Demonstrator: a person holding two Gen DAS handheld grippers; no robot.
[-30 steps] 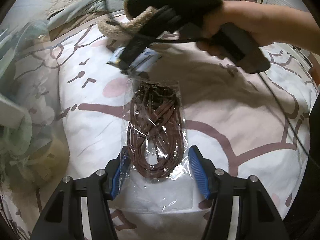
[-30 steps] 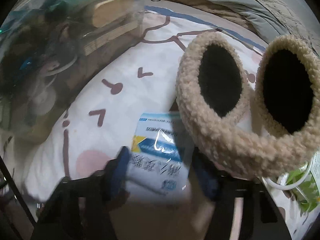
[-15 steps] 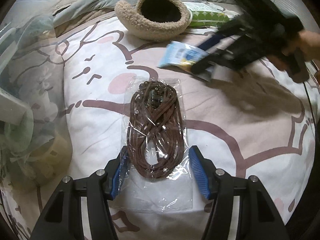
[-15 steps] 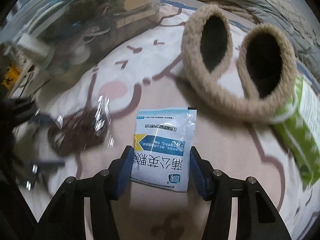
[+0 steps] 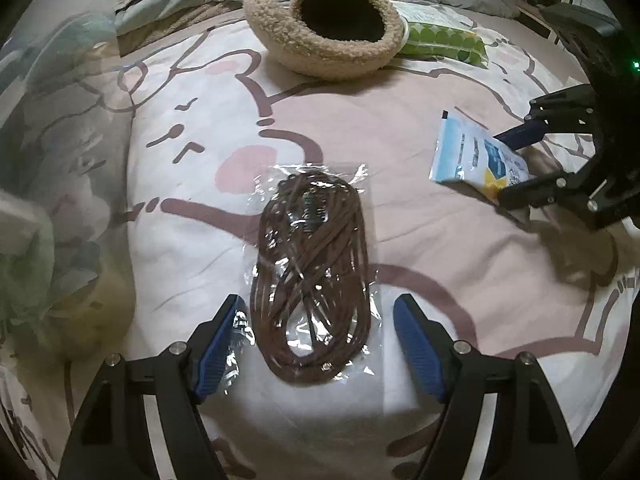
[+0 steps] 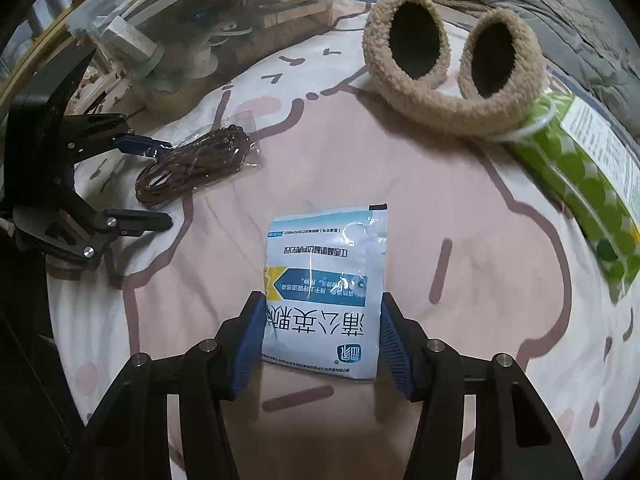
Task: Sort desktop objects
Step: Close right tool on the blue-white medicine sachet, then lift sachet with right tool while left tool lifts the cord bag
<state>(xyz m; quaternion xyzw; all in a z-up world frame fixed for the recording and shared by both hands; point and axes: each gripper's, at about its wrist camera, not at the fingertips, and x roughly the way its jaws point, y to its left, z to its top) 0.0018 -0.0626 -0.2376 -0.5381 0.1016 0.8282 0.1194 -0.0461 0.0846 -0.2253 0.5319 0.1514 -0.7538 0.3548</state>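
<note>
Sachet: we have the flat white-and-blue printed foil sachet [image 6: 326, 284] lying on the pink-patterned bedsheet [image 6: 460, 240], near centre of the right wrist view, its near end between our right gripper [image 6: 322, 334] pads.
Right tool: jaws narrow, pressing the sachet's two side edges; we judge it gripped edgewise.
Sachet handling: light, thin, slick; likely to buckle, so we would hold the sealed side edges.
Cord bag: the coil of brown cord in a clear plastic bag [image 5: 310, 276] lies flat, near centre of the left wrist view.
Left tool: our left gripper [image 5: 316, 346] has just been opening; jaws wide, straddling the bag's near end, pads clear of the coil.
Bag handling: light, floppy, slippery film; we would pinch across the bundled cord, not loose plastic.
Far: beige fleece slippers [image 6: 452, 68].
</note>
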